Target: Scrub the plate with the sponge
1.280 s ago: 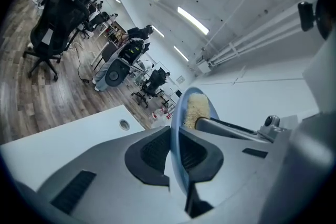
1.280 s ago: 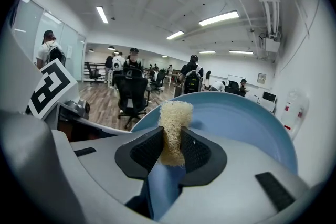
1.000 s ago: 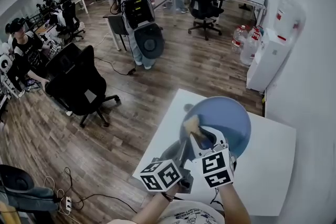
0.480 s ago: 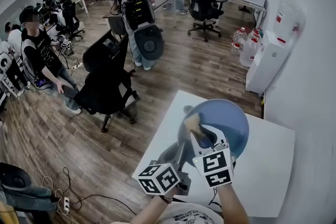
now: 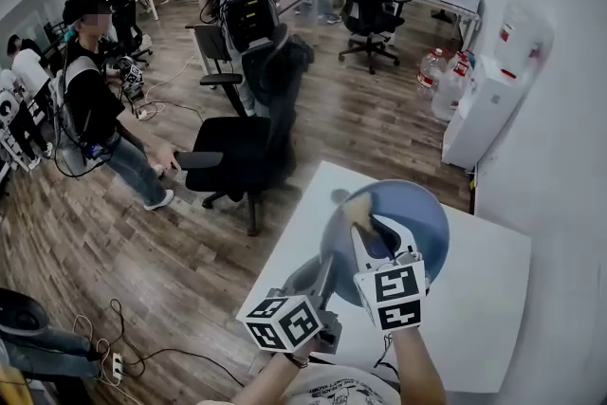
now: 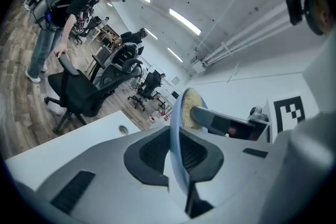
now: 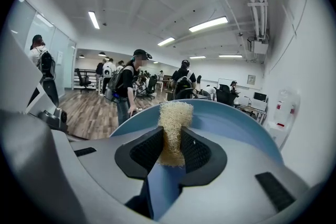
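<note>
The left gripper (image 6: 176, 152) has its fingers pinched on the rim of the round blue plate (image 5: 417, 209), at about the plate's 7 o'clock in the head view. This grip likely braces the plate over the white surface (image 5: 493, 289) so that its face meets the scrubbing hand. The right gripper (image 7: 170, 147) has its fingers squeezed on a straw-coloured fibrous sponge (image 7: 174, 118), whose free end lies against the plate near 10 o'clock. The head view gives the overall layout. Only the left gripper view shows the plate edge-on with the sponge on its face, and the right gripper view shows how narrowly the sponge is compressed.
</note>
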Motion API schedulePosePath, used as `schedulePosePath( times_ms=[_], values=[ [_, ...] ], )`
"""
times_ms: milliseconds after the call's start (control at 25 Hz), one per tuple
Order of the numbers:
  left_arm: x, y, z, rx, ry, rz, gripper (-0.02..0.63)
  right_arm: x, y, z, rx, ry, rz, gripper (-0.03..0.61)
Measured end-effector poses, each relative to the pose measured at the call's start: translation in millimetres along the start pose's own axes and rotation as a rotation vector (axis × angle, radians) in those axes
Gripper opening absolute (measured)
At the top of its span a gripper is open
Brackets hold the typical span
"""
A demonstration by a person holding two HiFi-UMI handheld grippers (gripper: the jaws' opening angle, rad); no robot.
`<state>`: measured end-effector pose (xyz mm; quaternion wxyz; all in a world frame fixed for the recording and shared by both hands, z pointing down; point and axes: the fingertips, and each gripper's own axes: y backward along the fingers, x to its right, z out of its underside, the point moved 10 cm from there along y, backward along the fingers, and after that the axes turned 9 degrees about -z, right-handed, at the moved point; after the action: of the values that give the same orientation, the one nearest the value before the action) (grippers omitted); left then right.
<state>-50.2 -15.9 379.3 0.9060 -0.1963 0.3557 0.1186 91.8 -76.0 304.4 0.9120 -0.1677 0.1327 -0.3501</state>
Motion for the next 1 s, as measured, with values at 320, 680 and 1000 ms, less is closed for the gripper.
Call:
schedulePosePath(
  times_ms=[320, 680, 1000],
  values=[
    [-0.5, -1.7, 1.6, -0.017, 0.003, 0.013, 0.028, 22.3, 4.1, 0.7, 0.009, -0.040, 0.077, 0.104],
    [-0.9, -6.6, 0.9, -0.027, 0.022, 0.026, 0.029, 42.3, 8.8, 5.4, 0.000, -0.075, 0.140, 0.104],
    [-3.3, -7.2, 0.8, -0.032, 0.029, 0.027, 0.034, 56.8, 16.2, 16.2, -0.036, -0.104, 0.192, 0.104]
  ],
)
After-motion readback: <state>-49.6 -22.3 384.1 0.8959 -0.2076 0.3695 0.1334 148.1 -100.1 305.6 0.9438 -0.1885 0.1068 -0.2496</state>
